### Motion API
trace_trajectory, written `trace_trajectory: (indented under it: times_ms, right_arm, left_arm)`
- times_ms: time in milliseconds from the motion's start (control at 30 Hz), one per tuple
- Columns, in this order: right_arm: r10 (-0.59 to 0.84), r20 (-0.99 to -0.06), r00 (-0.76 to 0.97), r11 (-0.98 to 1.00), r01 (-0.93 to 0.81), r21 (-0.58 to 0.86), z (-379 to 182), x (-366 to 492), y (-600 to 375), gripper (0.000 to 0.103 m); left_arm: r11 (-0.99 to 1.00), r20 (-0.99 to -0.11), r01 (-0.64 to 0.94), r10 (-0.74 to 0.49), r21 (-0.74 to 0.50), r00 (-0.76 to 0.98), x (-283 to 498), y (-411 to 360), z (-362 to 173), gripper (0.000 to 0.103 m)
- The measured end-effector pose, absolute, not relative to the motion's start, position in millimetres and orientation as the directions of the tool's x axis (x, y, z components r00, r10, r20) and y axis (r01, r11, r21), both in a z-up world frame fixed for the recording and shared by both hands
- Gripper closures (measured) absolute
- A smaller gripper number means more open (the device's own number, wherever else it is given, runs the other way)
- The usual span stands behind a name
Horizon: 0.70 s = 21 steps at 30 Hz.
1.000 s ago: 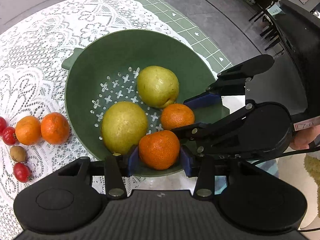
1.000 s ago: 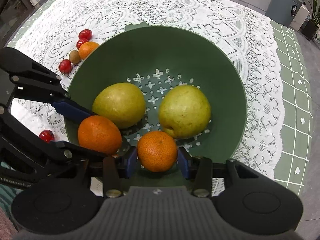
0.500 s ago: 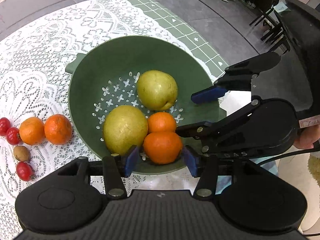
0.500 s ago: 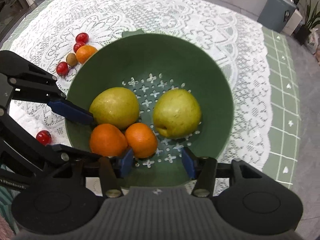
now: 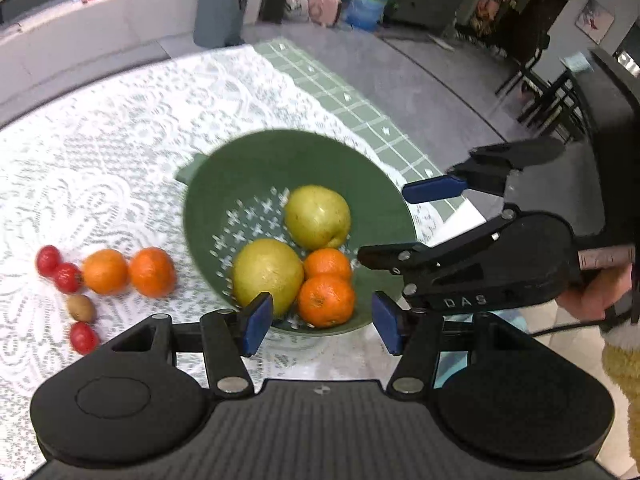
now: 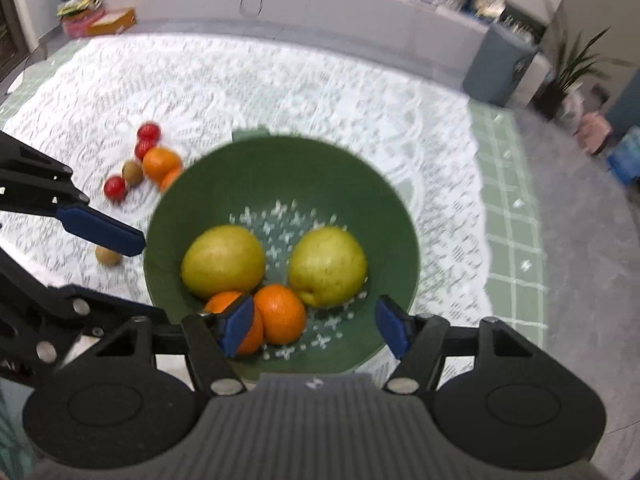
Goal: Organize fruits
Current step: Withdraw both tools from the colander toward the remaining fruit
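On the lace-covered surface [image 5: 120,152]: a green colander [image 5: 360,184], handle tab toward the far side, holding two pears [image 5: 318,216] with narrow ends toward the near rim and two mandarins [image 5: 326,300] touching. Left gripper [image 5: 320,322] and right gripper [image 6: 316,328] wide open, holding nothing, above the near rim.

Each camera sits just behind its own tongs and looks forward and down along them at the table. The left view has the left tongs [image 5: 320,326] at its lower edge, facing the green bowl [image 5: 256,160] from near, with the right tongs [image 5: 420,224] at its right. The right view, behind those same tongs [image 6: 316,328], faces the bowl [image 6: 280,168] from the other side. Both share the bowl, its fruit and the lace cloth [image 5: 100,152].
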State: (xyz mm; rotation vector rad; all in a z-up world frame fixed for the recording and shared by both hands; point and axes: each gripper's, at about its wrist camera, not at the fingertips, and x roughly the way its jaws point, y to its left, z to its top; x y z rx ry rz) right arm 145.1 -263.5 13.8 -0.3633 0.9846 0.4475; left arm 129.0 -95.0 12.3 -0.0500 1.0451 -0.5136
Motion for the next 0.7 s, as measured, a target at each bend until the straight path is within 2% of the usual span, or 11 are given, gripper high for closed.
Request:
trace_trajectory:
  times_ms: [267,467,700]
  right_arm:
    - [0.216,-0.736,0.642,0.912,-0.402,-0.083,34,106,-251,0.034]
    - [0.27,-0.637,0.722,0.929,-0.369,-0.025,36,82,-226,0.034]
    - [0.288,-0.596,0.75,0.927,-0.374,-0.023,20,65,-186,0.035]
  left_arm:
    - [0.911,-0.756,0.335,-0.393,-0.241,0.524,111,-64,32,0.037]
    - [0.935,-0.718,0.29,-0.346,-0.206,0.605,96,-38,36,0.037]
    - [0.962,-0.676,0.207,-0.274,-0.18,0.684,81,0,31,0.037]
